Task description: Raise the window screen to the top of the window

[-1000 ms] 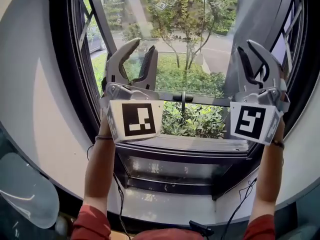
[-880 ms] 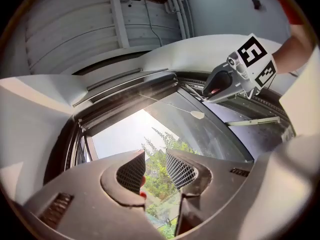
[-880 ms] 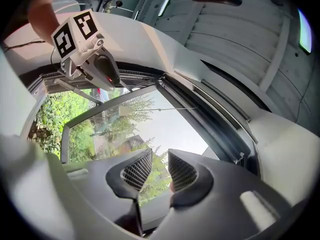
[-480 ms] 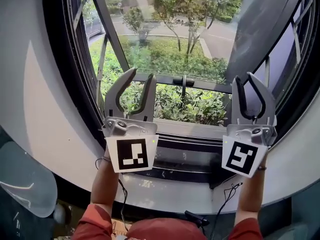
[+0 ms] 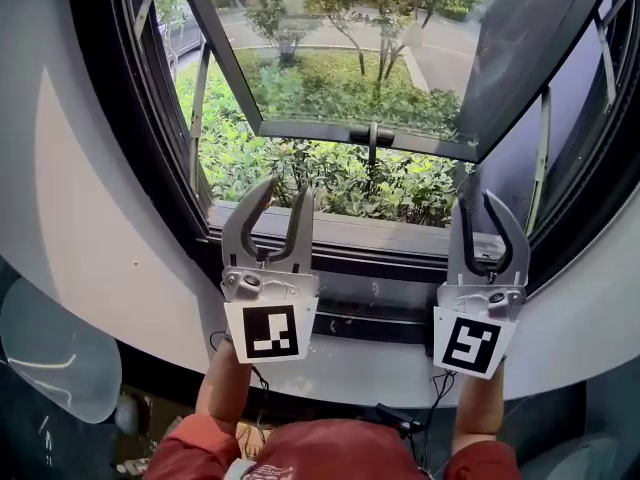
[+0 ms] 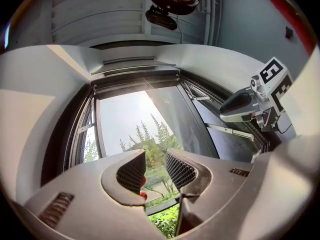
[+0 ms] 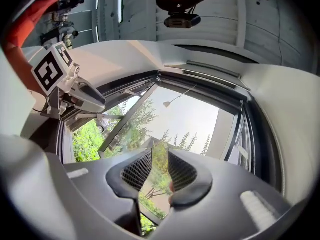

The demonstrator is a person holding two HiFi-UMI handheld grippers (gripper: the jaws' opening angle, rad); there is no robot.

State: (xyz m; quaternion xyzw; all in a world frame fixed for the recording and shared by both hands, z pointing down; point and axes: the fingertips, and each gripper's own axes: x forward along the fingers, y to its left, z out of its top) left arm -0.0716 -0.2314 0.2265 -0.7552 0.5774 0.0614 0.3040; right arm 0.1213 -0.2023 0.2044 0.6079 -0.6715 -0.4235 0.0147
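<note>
The window opening (image 5: 330, 183) shows no mesh across it in the head view. A dark rail (image 6: 136, 80) lies along the top of the frame in the left gripper view and shows again in the right gripper view (image 7: 206, 82). My left gripper (image 5: 278, 196) is open, its fingers pointing up in front of the sill, with only greenery in the gap. My right gripper (image 5: 478, 206) is likewise open and holds nothing, just before the sill's right end. Each gripper also shows in the other's view: the right gripper (image 6: 246, 105) and the left gripper (image 7: 79, 95).
A glass sash (image 5: 340, 58) stands swung outward, its handle (image 5: 372, 140) at the bottom bar. The dark sill (image 5: 380, 240) runs below it, with white curved wall on both sides. Cables (image 5: 440, 388) hang under the ledge. Bushes fill the space outside.
Both grippers have sunk together from the height of the sash's bottom bar to the sill. Their jaws have kept the same opening.
</note>
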